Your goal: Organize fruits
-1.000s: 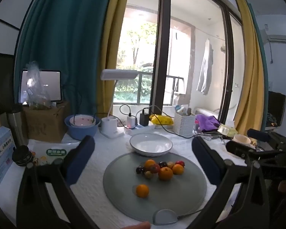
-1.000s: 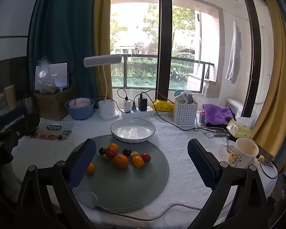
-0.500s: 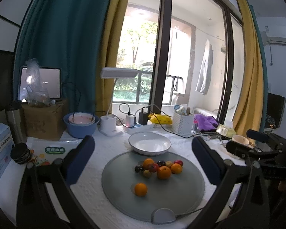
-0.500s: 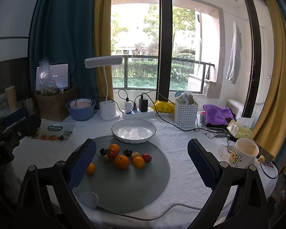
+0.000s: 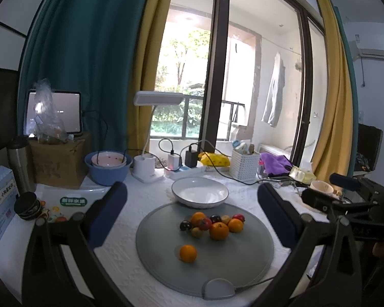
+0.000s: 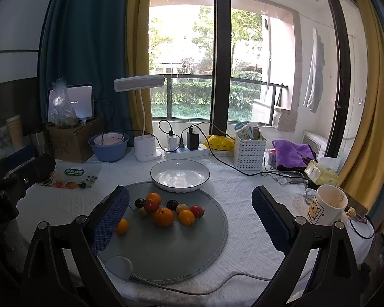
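Observation:
Several small fruits, oranges and cherry tomatoes, lie in a cluster (image 5: pixel 212 223) (image 6: pixel 166 211) on a round grey mat (image 5: pixel 243 263) (image 6: pixel 192 253). One orange (image 5: pixel 188 253) (image 6: pixel 122 226) lies apart at the near left. An empty white plate (image 5: pixel 200 193) (image 6: pixel 179 175) stands at the mat's far edge. My left gripper (image 5: pixel 192 204) is open and empty, held above the table short of the fruits. My right gripper (image 6: pixel 190 212) is open and empty, also short of the mat.
At the back stand a blue bowl (image 6: pixel 108 147), a desk lamp (image 6: pixel 146 151), a power strip (image 6: pixel 185 151), a white basket (image 6: pixel 249 151) and a purple cloth (image 6: pixel 293 153). A mug (image 6: pixel 326 204) stands right. A cardboard box (image 5: pixel 60 163) and steel flask (image 5: pixel 19 162) stand left.
Both grippers have drifted slightly; the view of the mat and fruits has shifted a little. Nothing was picked up or moved.

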The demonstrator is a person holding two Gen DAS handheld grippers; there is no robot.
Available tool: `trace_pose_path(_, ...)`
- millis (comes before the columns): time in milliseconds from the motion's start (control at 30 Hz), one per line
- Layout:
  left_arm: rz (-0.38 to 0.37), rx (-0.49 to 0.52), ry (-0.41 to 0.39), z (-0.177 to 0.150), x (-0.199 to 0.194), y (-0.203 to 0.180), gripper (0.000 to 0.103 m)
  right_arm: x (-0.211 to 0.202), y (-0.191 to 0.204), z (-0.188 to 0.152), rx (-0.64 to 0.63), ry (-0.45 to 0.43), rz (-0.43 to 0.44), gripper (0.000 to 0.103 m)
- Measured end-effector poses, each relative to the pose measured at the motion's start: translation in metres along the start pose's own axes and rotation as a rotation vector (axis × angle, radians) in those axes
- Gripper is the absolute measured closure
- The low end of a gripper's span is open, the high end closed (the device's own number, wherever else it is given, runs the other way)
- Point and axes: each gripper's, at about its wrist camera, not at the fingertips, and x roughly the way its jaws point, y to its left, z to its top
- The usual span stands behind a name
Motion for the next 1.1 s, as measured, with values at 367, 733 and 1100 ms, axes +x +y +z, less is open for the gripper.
trace_pose_path(367,-0.009,0.001,-0.003,-0.0006,0.0003,0.0004,0.0,-0.0008,0.0,0.0,0.0,-0.002,0.0,0.004)
trace_pose_path(733,-0.017,0.0,0.002,0.0,0.0006,-0.0005,0.0,-0.0013,0.0017,-0.0002,0.002,-0.001,0.003,0.004)
trace_pose_path(1100,-0.019,-0.001,0.001,-0.0008,-0.0014,0.0008,0.0,-0.0021,0.003,-0.0004,0.004,-0.001,0.003,0.004)
